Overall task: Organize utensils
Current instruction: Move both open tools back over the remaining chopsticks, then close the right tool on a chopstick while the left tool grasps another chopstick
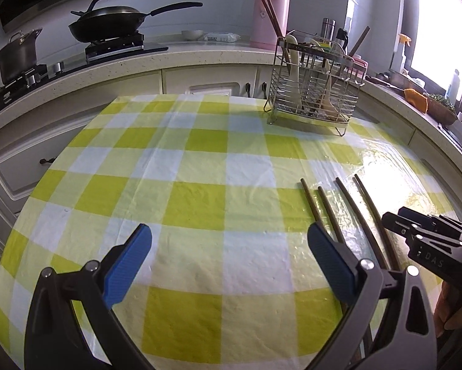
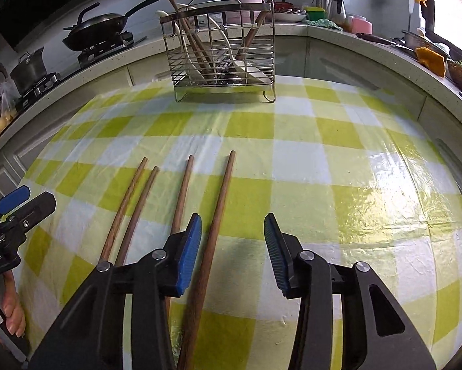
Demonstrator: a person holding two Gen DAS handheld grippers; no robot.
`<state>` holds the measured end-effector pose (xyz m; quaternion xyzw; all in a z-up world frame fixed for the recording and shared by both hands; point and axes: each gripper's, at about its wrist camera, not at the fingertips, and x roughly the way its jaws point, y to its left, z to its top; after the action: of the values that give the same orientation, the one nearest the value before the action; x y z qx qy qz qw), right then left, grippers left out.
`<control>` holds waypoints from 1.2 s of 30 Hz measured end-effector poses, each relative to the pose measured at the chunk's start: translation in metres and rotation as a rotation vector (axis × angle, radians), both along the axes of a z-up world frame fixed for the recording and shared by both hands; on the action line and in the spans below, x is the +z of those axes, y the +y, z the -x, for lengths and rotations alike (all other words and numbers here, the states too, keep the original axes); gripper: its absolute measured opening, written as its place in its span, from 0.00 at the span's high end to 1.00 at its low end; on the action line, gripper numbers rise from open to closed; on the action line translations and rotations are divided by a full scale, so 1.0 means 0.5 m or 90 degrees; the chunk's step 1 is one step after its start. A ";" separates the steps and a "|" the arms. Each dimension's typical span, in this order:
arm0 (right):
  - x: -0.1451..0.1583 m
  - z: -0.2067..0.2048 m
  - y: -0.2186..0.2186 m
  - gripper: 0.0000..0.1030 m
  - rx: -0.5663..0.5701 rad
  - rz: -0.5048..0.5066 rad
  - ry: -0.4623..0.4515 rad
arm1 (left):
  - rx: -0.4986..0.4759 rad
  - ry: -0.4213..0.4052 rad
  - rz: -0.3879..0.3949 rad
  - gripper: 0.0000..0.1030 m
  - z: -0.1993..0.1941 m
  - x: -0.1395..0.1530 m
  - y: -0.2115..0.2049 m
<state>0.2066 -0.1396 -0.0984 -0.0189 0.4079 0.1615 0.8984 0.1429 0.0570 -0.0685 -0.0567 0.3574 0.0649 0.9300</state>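
Several brown wooden chopsticks [image 2: 181, 191] lie side by side on the green-checked tablecloth [image 2: 292, 160]; they also show in the left wrist view [image 1: 348, 203], right of my left gripper. A wire utensil rack [image 2: 220, 49] at the table's far edge holds chopsticks and white spoons; it also shows in the left wrist view [image 1: 312, 92]. My right gripper [image 2: 233, 252] is open, low over the cloth, with the rightmost chopstick [image 2: 218, 215] between its fingers. My left gripper [image 1: 229, 265] is open and empty over bare cloth.
A kitchen counter [image 1: 169, 58] curves behind the table with a wok [image 1: 107, 24], a pot [image 1: 16, 55] and a pink jug [image 1: 269, 9]. An orange cloth [image 2: 431, 60] and a basket of greens [image 1: 440, 108] sit at the right by the window.
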 end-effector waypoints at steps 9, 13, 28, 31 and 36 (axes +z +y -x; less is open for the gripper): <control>-0.009 -0.011 0.029 0.65 0.014 0.032 0.013 | -0.011 0.003 -0.006 0.05 -0.003 -0.003 -0.013; -0.010 -0.015 0.035 0.66 0.011 0.047 0.013 | -0.015 0.008 -0.007 0.05 -0.005 -0.005 -0.017; -0.010 -0.021 0.009 0.92 0.004 0.028 0.015 | -0.068 0.070 -0.035 0.20 -0.055 -0.025 -0.089; -0.010 -0.018 0.003 0.92 0.003 0.019 0.017 | -0.068 0.081 -0.051 0.21 -0.065 -0.031 -0.107; -0.010 -0.017 -0.004 0.92 0.004 0.006 0.021 | -0.065 0.109 -0.049 0.24 -0.088 -0.052 -0.117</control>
<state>0.2152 -0.1415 -0.1033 -0.0218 0.4233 0.1624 0.8910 0.1870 -0.0017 -0.0945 0.0028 0.4350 0.0357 0.8997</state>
